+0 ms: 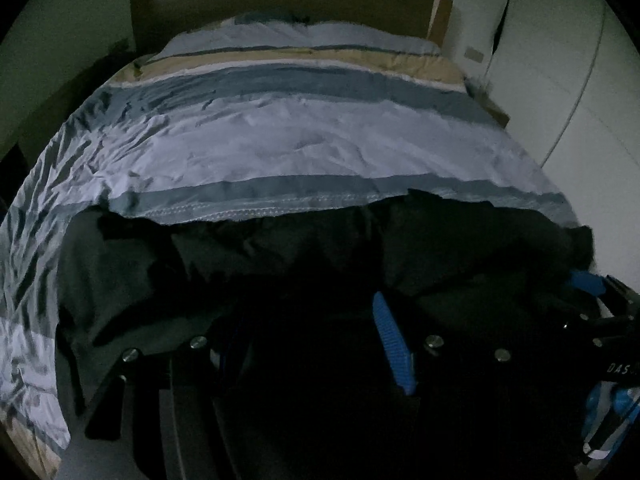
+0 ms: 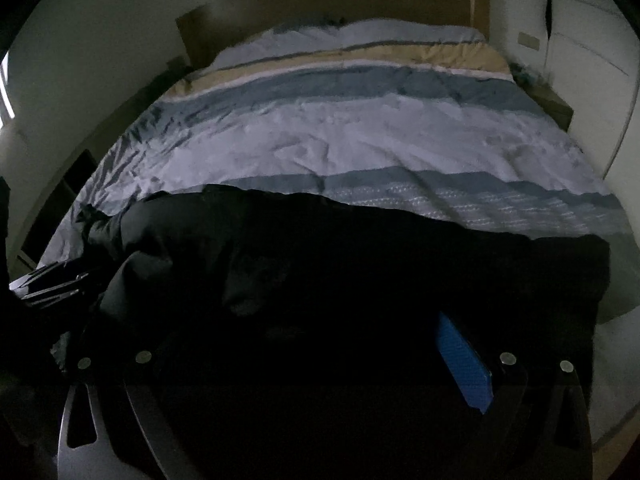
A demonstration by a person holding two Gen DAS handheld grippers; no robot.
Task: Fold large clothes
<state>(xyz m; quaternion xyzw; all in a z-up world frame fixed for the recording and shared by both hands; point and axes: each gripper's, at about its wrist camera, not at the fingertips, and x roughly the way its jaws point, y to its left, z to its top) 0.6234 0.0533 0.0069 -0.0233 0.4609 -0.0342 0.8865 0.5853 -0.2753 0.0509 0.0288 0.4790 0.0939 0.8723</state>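
Lying dark across striped duvet, garment hiding both grippers' jaws; grip unclear. Headboard standing beyond.

garment on near end of bed, headboard behind

Black garment across near end of bed; duvet in wide bands of pale lilac-white, grey-blue and beige, one near band with white stitch pattern; brown wooden headboard far; blue ribbed gripper pads; off-white walls
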